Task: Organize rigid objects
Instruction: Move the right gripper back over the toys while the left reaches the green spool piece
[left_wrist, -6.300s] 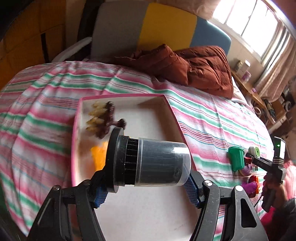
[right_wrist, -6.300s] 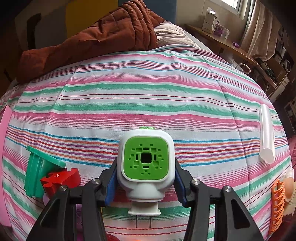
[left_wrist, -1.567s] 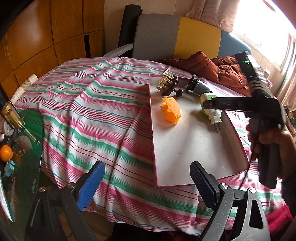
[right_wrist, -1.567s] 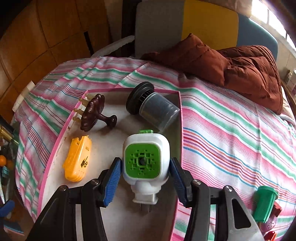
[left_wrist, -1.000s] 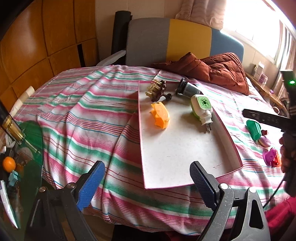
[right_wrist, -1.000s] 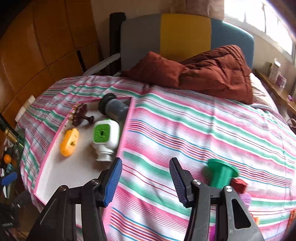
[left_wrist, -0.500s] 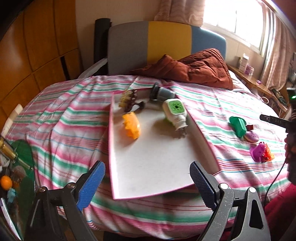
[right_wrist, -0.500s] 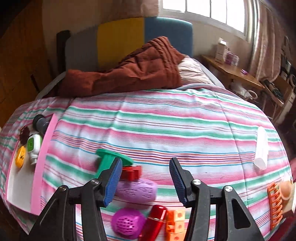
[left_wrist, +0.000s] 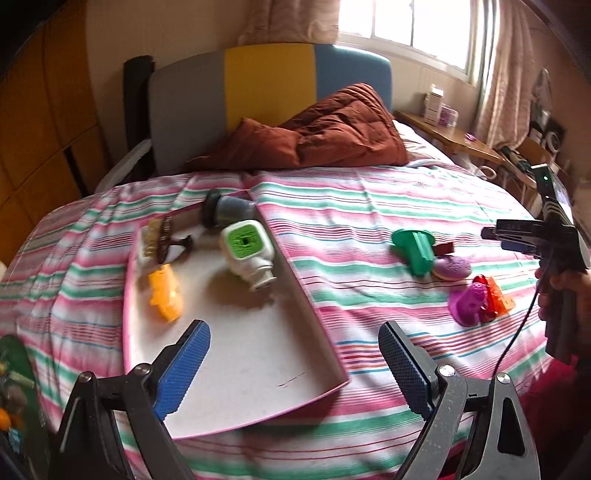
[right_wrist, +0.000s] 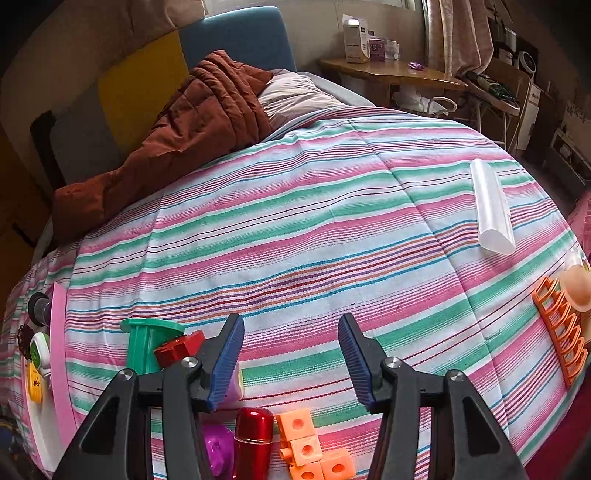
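Observation:
A pink-rimmed white tray (left_wrist: 236, 362) lies on the striped bed. It holds a green-faced white plug (left_wrist: 248, 253), a dark jar (left_wrist: 225, 212), a brown brush (left_wrist: 162, 240) and an orange piece (left_wrist: 166, 295). My left gripper (left_wrist: 293, 363) is open and empty above the tray's near edge. My right gripper (right_wrist: 291, 356) is open and empty over the bedspread, above a red cylinder (right_wrist: 254, 441), orange cubes (right_wrist: 310, 452) and a purple toy (right_wrist: 218, 448). A green piece (right_wrist: 149, 345) and red block (right_wrist: 177, 349) lie to its left. The right gripper also shows in the left wrist view (left_wrist: 517, 236).
A brown quilt (right_wrist: 184, 133) is heaped at the headboard. A clear white tube (right_wrist: 493, 208) and an orange rack (right_wrist: 563, 332) lie at the bed's right side. A wooden side table (right_wrist: 391, 72) stands beyond. A green glass table (left_wrist: 18, 387) sits lower left.
My right gripper has swung right, away from the tray, and now hovers over the toy pile. My left gripper has turned right, so the tray sits further left.

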